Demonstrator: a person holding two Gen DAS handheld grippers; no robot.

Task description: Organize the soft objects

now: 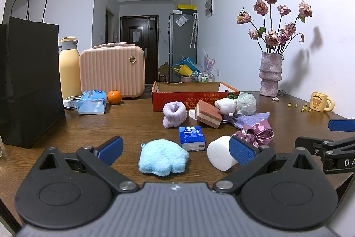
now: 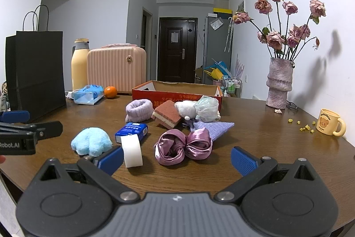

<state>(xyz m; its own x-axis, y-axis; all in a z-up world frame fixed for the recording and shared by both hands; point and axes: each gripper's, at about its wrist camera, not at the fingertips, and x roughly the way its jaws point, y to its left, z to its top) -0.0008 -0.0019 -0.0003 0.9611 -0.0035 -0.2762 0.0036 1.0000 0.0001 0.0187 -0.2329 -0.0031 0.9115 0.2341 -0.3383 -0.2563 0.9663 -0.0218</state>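
You get even, soft indoor light; the dried pink roses in the textured vase (image 2: 279,83) throw blurred shadows rightward onto the wall, and fisheye bending darkens corners.

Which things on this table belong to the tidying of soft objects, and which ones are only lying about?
For the job:
blue plush
lilac wristband
satin scrunchie
sponge
white plush toy
lilac cloth
red cardboard box, probably the container

Lying about:
black paper bag
pink case
orange
vase
mug
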